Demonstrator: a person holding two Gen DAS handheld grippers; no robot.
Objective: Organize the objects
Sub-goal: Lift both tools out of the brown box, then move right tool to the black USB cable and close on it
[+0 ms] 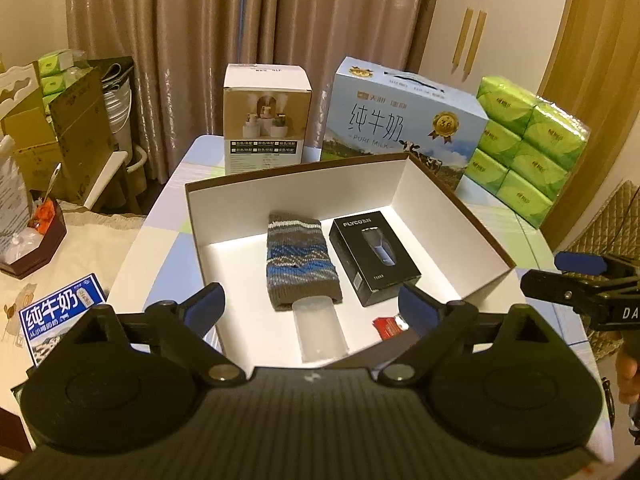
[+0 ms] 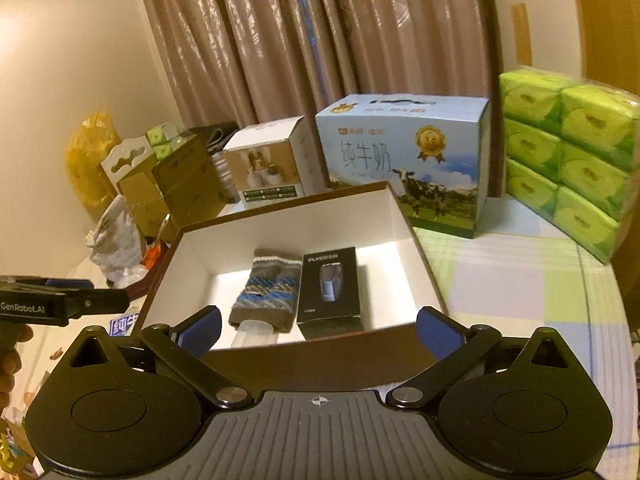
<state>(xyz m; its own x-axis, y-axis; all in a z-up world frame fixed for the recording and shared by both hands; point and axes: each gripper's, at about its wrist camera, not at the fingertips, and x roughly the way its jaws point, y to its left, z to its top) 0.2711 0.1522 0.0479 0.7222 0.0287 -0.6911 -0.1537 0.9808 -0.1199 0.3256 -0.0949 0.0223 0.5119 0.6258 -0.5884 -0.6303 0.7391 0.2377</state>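
Left hand-held gripper [image 1: 310,302]: jaws spread wide, nothing between them, blue pads hanging over the near edge of the box at the bottom of its own view.
Right hand-held gripper [image 2: 318,330]: jaws wide apart too, empty, sitting just before the near brown wall of the box; it also pokes in at the right edge of the left view.
Box [image 1: 460,216]: open, brown outside and white inside, dead centre of the frame on the tabletop [image 1: 160,216].
Knit sleeve [image 1: 302,256]: striped grey and blue, lying flat on the box floor, centre-left, with a clear bottle [image 1: 320,330] sticking out of its near end.
Black shaver carton [image 1: 374,256]: lying in the box just right of the knit sleeve, close beside it; whether they touch, I cannot tell.
Red packet [image 1: 390,326]: small, lower middle of the left view, partly hidden by the right blue pad.
Milk carton [image 1: 400,116]: blue, standing behind the box, upper centre-right.
White carton [image 1: 266,120]: upright behind the box, left of the milk carton.
Tissue packs [image 1: 528,144]: green stack, upper right, beside the milk carton.
Curtain [image 1: 240,12]: brown folds across the top.
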